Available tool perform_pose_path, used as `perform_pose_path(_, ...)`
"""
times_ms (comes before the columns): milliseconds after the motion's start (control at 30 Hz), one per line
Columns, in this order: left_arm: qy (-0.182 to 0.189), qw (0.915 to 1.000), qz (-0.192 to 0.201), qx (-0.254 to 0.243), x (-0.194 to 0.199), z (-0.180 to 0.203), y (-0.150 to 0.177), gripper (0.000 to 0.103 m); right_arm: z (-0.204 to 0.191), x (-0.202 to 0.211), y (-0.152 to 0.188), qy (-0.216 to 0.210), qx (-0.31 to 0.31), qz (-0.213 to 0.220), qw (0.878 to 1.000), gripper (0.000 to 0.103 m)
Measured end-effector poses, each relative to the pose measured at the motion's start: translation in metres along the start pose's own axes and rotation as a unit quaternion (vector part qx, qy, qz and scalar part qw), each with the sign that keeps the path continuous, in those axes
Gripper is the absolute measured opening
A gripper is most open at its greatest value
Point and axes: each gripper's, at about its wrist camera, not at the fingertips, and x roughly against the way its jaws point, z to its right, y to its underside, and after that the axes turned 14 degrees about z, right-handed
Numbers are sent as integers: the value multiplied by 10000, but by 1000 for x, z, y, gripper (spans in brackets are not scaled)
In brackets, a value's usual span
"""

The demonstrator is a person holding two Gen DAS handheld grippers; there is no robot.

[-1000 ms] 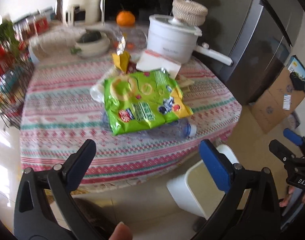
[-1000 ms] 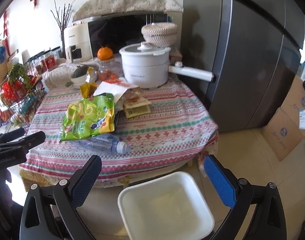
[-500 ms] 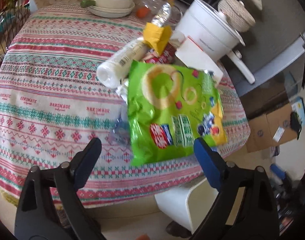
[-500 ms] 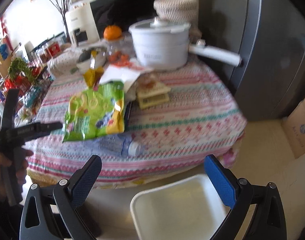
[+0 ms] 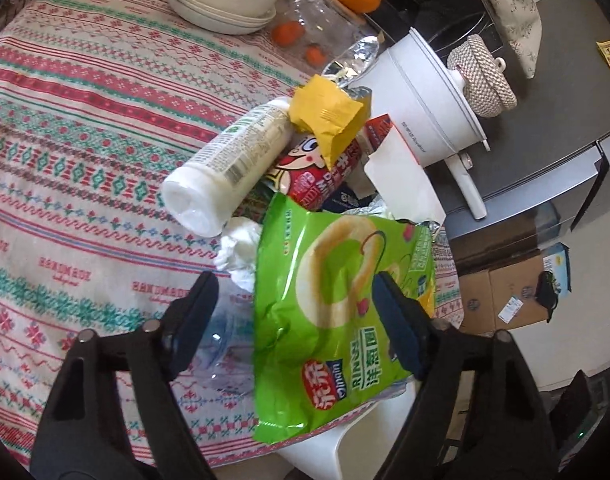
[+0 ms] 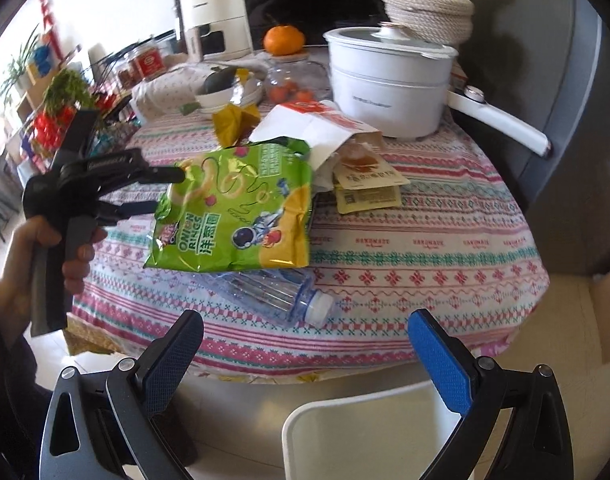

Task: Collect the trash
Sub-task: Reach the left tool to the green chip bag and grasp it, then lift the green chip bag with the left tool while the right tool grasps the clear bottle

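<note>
Left wrist view: left gripper tipped down over the round table with the striped, patterned cloth, jaws closing around the shiny green onion-ring snack bag. Bag between the two black fingers, at its near end by the table edge, partly hanging off. Pads probably not pressing yet (hard to be sure on the right side). Looks light, thin, crinkly and slippery; likely to fold and slide. Best pinched flat near the edge, with lots of foil caught. Under it, a clear squashed plastic bottle. Farther off, a white tube-shaped bottle lying down and a crumpled yellow wrapper.

Compared with a second ago: much closer and lower, bag now filling the middle, jaws narrower.

Right wrist view: right gripper wide open, holding nothing, hanging over the white plastic bin below the near table edge. Green bag left of centre, left gripper's tips at its far-left corner, a hand on the handle. Closer to the table than a second ago, less of the bin showing.
</note>
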Motion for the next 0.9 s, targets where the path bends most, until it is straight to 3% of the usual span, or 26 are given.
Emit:
perform_pose_path(33,50,10000,-20,27,-2,-1,-2,71,-1,-2,0,-30,43,-29,10000,103)
perform_pose_path(200,131,9998,-106,40,-7,2,-3,36,-12,-16,5,-50,263,-201,9994,103)
perform_pose_path(333,283,9996,-51,44,-3,5,-2,30,-11,-24,9,-26,272,-262,9993,103)
perform_pose_path(467,419,9990,132,-105,9,15,-5,14,-8,-38,15,-40,188,-362,9992,103)
perform_pose_path(667,676,9954,547,-405,53,38,-7,11,-13,-46,13,-100,451,-280,9985,103)
perform_pose_path(800,555,9917,861,-778,90,49,-5,10,-19,-44,6,-240,591,-191,9978,102)
perform_pose_path(900,243,9859,1340,-978,128,45,-5,10,-21,-45,2,-293,592,-197,9976,99)
